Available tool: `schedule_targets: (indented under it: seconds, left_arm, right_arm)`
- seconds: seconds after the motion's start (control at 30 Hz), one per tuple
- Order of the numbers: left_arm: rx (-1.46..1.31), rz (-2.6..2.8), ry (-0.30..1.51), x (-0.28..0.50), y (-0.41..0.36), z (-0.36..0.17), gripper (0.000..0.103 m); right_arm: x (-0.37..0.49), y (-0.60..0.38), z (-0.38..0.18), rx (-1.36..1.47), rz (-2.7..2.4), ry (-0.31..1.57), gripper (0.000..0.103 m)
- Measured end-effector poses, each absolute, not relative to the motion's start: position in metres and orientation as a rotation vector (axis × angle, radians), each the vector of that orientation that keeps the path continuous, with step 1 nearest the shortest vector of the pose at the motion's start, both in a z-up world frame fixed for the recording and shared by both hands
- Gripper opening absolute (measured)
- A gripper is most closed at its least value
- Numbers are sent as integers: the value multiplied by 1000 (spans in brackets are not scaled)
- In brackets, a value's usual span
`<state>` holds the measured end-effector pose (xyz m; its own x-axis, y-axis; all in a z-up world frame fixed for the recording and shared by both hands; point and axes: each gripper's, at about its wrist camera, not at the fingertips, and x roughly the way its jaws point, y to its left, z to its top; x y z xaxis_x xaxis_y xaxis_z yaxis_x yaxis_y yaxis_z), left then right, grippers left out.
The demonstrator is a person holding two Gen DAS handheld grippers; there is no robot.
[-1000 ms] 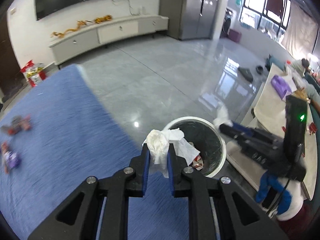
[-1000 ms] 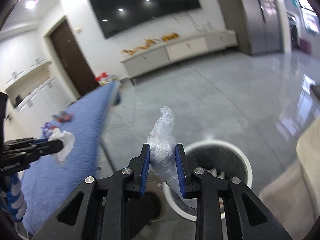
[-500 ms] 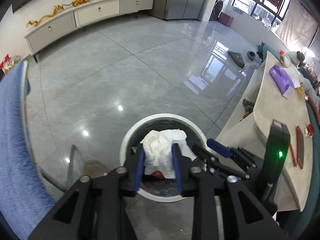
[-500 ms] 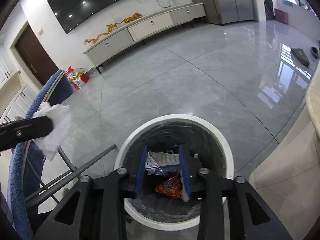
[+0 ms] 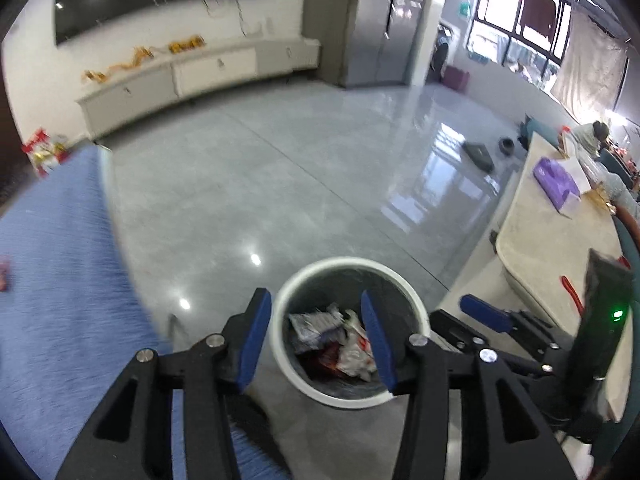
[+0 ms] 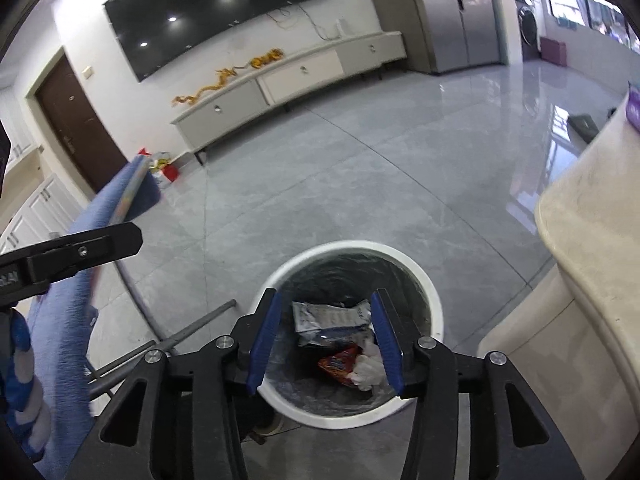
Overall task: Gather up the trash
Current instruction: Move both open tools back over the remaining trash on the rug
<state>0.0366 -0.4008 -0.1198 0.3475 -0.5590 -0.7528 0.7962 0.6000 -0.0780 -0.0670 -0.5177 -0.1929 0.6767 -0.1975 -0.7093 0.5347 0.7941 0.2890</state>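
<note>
Both grippers hang over the bin with jaws spread wide, nothing between the blue pads. Left gripper point(image 5: 316, 334) sits low centre of the left view, its pads framing the bin point(image 5: 394, 274), a white-rimmed round can with a dark liner on the grey floor point(image 5: 280, 184). Trash point(image 5: 332, 340) lies inside at the bottom: silver wrappers, a red packet, crumpled white bits. Right gripper point(image 5: 486, 318) shows at the lower right of that view, beside the bin rim, empty.

Right view: right gripper point(image 6: 326, 338) low centre, released, pads either side of the bin point(image 6: 424, 280) opening. Trash point(image 6: 332, 316) in the bin: a silver pouch on top, a red packet point(image 6: 340, 364) and white tissue point(image 6: 370, 366) below it, toward the frame bottom. Left gripper point(image 6: 72, 256) enters from the left edge, in front of the blue table point(image 6: 64, 320); its jaw state is not readable from this angle. Blue table fills the left of the left view, blurred. Beige counter point(image 6: 592, 240) at the right edge. White cabinet point(image 6: 288, 80) and dark TV point(image 6: 216, 8) in the upper half.
</note>
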Motion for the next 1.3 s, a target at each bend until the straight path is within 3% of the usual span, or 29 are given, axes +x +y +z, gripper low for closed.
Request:
schedule_targets:
  seconds: [0.37, 0.63, 0.77, 0.93, 1.1, 1.3]
  left_arm:
    - [248, -750, 552, 24, -295, -63, 45]
    - [236, -704, 554, 18, -252, -39, 46]
    - [228, -644, 530, 15, -229, -30, 46]
    - [214, -562, 497, 16, -196, -21, 57]
    - [187, -484, 486, 23, -160, -15, 62]
    - [143, -406, 502, 40, -118, -18, 67]
  right_arm:
    - [-48, -450, -119, 380, -286, 605, 59]
    - [-35, -400, -87, 292, -187, 560, 78]
    - [-28, -377, -77, 255, -151, 555, 82]
    - [-18, -352, -67, 216, -122, 564, 86]
    - [-10, -328, -58, 161, -127, 560, 100]
    - [3, -304, -45, 125, -110, 539, 103]
